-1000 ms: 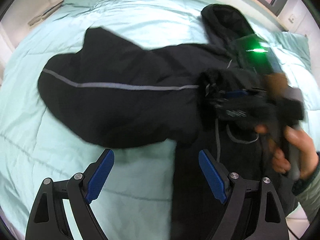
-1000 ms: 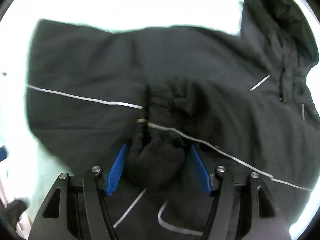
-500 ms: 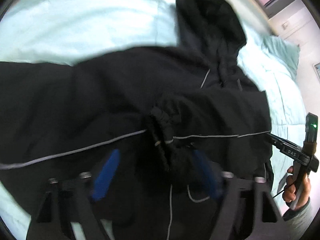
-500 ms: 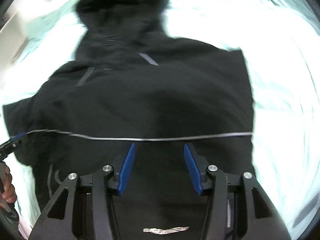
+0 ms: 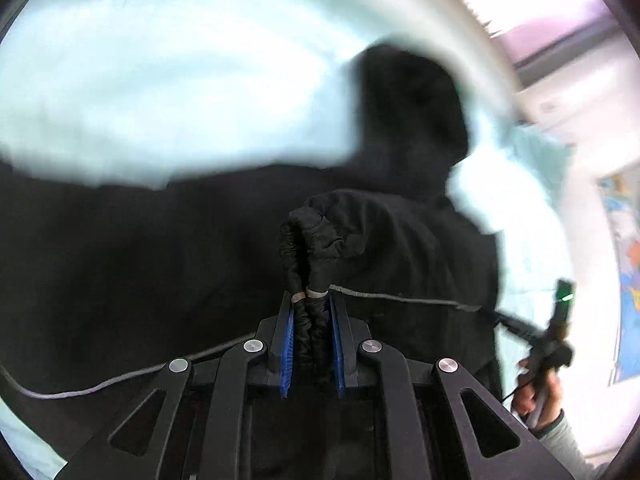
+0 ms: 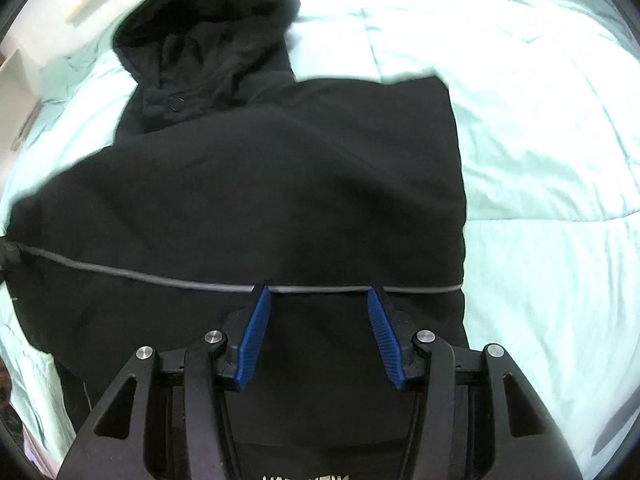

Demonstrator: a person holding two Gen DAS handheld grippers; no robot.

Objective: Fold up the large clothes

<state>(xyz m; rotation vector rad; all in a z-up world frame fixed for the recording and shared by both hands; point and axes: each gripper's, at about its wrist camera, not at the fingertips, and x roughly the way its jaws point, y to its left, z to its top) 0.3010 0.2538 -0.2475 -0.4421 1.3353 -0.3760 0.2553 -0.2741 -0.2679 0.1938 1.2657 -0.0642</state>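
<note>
A black hooded jacket (image 6: 304, 184) with a thin grey stripe (image 6: 160, 280) lies on the pale green bed (image 6: 540, 120), hood (image 6: 208, 32) at the far end. My left gripper (image 5: 312, 312) is shut on the bunched sleeve cuff (image 5: 308, 264) and holds the sleeve up over the jacket body (image 5: 120, 260). My right gripper (image 6: 316, 300) is open and empty, low over the jacket near its right side; it also shows in the left wrist view (image 5: 532, 332), held by a hand.
The bed's quilted cover (image 5: 160, 72) spreads around the jacket. A wall and window (image 5: 560, 32) lie past the far right edge. A white shelf or wall (image 6: 32, 40) stands at the far left.
My left gripper closed on the sleeve cuff and lifted it. My right gripper let go of the cuff, opened and moved to the jacket's right side.
</note>
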